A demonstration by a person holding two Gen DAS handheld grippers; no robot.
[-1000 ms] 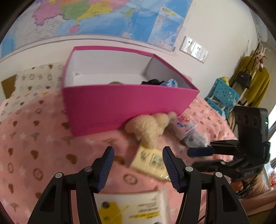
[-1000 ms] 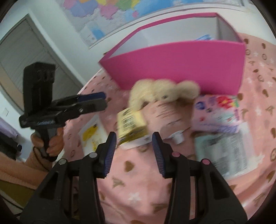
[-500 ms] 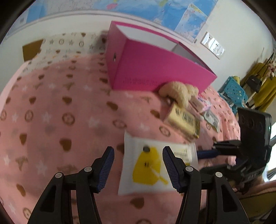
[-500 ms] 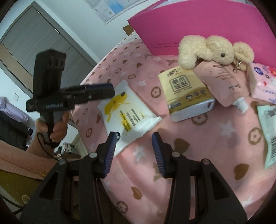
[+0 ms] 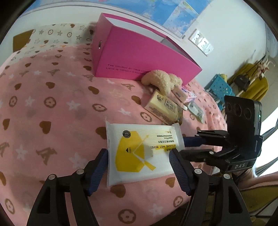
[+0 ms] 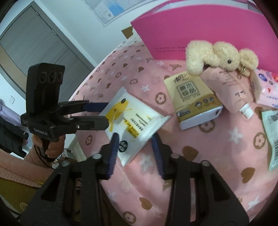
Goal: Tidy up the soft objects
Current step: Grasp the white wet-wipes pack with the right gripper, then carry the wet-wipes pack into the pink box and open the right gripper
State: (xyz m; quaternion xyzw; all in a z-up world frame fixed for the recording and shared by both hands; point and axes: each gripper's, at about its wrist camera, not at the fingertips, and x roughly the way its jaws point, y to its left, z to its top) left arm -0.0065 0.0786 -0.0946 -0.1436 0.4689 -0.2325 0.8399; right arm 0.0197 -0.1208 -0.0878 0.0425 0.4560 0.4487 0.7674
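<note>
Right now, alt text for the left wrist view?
The left gripper, jaws opening, straddles a white and yellow wet wipes pack on a pink blanket. The right gripper reaches the pack's right edge; behind lie a tissue pack, plush toy and pink box.

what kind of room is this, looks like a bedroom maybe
Probably a bedroom: the items lie on a bed under a pink patterned blanket, a wall map hangs behind, and clothes and a bag hang on a rack to one side.

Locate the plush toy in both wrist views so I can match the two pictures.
Left wrist: plush toy right of centre, upper half, against the pink box's lower right corner.
Right wrist: plush toy upper right, lying over a pink tube.
Shared landmark: the pink box directly behind it.
</note>
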